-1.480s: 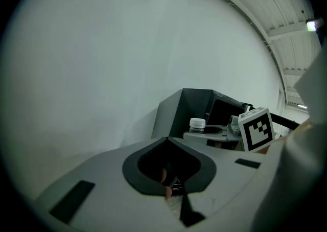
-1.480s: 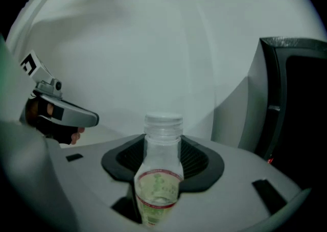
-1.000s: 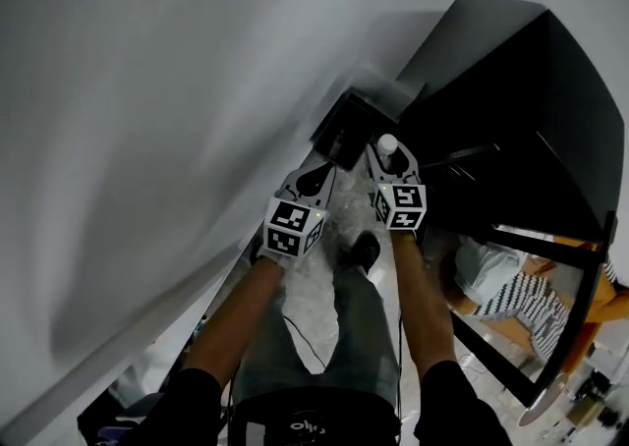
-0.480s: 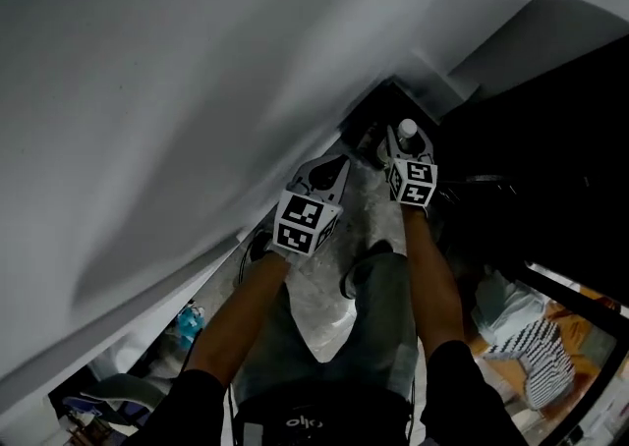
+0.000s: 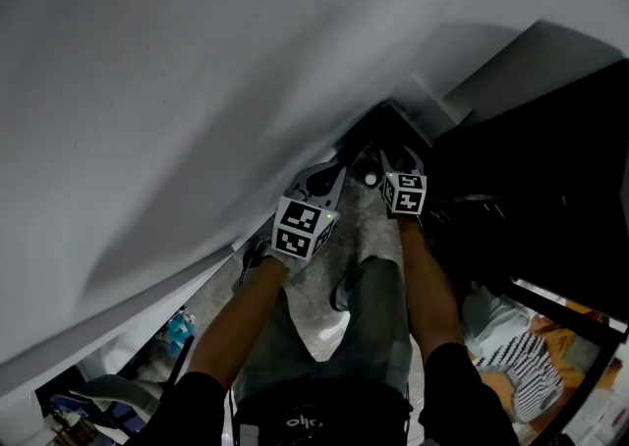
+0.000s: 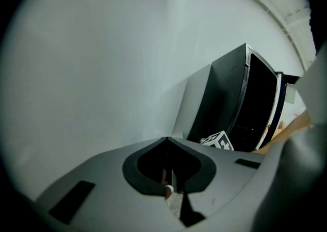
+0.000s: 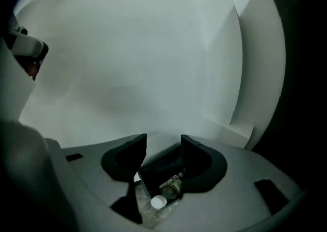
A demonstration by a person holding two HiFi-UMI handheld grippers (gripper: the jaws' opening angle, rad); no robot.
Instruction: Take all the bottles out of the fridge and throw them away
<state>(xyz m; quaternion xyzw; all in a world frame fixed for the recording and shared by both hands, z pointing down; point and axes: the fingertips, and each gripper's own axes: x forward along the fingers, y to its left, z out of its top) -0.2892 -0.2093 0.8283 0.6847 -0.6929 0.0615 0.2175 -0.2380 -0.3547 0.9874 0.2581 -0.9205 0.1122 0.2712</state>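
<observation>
A clear bottle (image 7: 173,187) with a white cap lies in a dark bin (image 7: 159,166) on the floor, just below and beyond my right gripper (image 7: 163,141). The right jaws stand apart and nothing touches them. In the head view the bottle's cap (image 5: 371,179) shows between the two grippers, left of the right gripper (image 5: 398,155), over the dark bin (image 5: 366,139) at the foot of the wall. My left gripper (image 5: 332,171) hangs beside it, and its jaw tips (image 6: 166,139) meet with nothing between them.
A white wall (image 5: 197,71) fills the left and top. The black fridge (image 6: 240,103) stands at the right, dark in the head view (image 5: 550,189). My legs and shoes are on the pale floor (image 5: 314,316). A person in striped clothes (image 5: 521,365) sits at lower right.
Both grippers have sunk toward the bin. The bottle stood cap-up in the right gripper before; now it lies in the bin, clear of the jaws.
</observation>
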